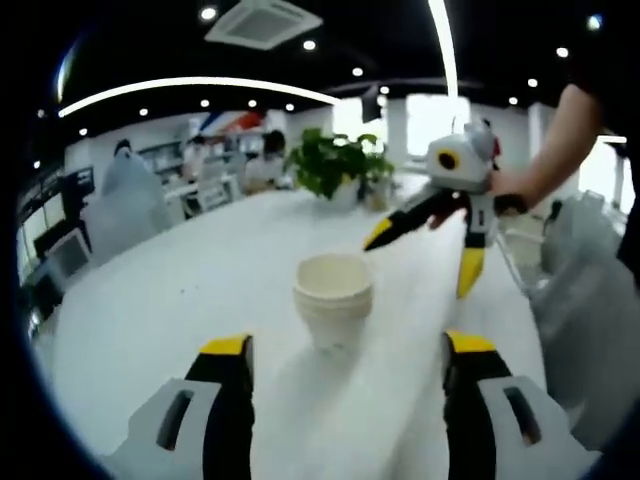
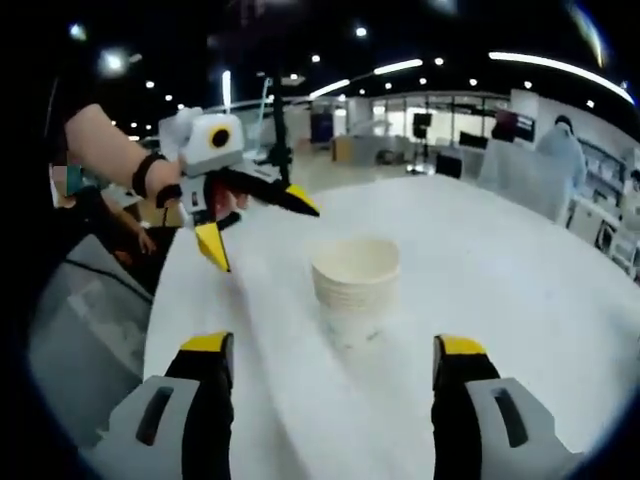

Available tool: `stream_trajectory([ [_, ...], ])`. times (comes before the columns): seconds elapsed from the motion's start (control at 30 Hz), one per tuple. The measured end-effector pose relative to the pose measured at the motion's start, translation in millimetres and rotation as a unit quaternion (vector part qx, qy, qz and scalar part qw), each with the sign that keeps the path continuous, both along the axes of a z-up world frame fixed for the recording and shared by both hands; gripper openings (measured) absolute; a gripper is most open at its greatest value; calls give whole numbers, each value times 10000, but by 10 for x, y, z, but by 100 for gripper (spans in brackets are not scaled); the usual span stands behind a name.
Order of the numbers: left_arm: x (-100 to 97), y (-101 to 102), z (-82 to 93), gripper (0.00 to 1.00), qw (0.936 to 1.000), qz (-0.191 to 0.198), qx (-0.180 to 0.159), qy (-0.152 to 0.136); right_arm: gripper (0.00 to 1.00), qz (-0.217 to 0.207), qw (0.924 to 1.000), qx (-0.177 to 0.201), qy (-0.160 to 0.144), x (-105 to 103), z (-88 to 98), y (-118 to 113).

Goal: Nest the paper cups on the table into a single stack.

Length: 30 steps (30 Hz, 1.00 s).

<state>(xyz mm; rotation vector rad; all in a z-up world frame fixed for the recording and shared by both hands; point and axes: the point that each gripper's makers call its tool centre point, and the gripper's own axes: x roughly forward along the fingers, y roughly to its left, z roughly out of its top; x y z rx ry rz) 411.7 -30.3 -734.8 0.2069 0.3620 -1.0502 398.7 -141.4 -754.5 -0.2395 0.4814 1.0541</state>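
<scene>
A single nested stack of white paper cups (image 1: 333, 297) stands upright on the white table (image 1: 180, 300); the same cup stack (image 2: 355, 283) appears in the right gripper view. My left gripper (image 1: 345, 352) is open just short of the stack, nothing between its yellow-tipped jaws. Beyond the cups, my right gripper (image 1: 424, 258) hangs open and empty above the table, held by a hand. In the right gripper view my right gripper (image 2: 325, 350) is open in front of the stack, and my left gripper (image 2: 256, 228) shows open at upper left, held by a hand.
A potted green plant (image 1: 335, 165) stands at the table's far end. Chairs (image 1: 575, 235) line the table's right side, and a dark chair (image 2: 80, 320) sits by the table's edge in the right gripper view. Office desks and people fill the background.
</scene>
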Motion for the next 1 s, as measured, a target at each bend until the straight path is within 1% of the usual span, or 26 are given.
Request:
stream_trajectory([
  [0.1,-109,55,47,80,9999,117,-69,7,85,-110,9999,62,-9,-106,58,-27],
  [0.2,-239,120,92,82,9994,253,-229,83,89,-242,9996,128,-43,-209,104,-52],
  [0.27,-297,152,117,86,9989,334,-320,126,92,-351,9992,197,-24,-290,122,-69],
  [0.33,-375,190,139,89,9986,362,-372,136,95,-435,9988,236,-26,-372,142,-84],
  [0.4,-462,215,174,92,9982,385,-429,159,95,-511,9982,293,-64,-446,172,-106],
  [0.47,-532,229,219,93,9981,368,-478,119,97,-591,9976,359,-79,-511,211,-126],
  [0.53,-591,245,280,97,9973,395,-602,118,100,-654,9967,467,-104,-557,261,-124],
  [0.67,-707,267,359,98,9961,390,-779,154,100,-648,9962,559,-164,-686,315,-105],
  [0.77,-779,286,389,98,9962,400,-757,140,100,-664,9961,543,-187,-734,324,-104],
  [0.87,-809,315,412,98,9959,440,-780,108,100,-693,9960,523,-199,-771,331,-114],
  [1.0,-847,342,408,98,9962,479,-723,95,100,-771,9955,500,-241,-811,346,-149],
])
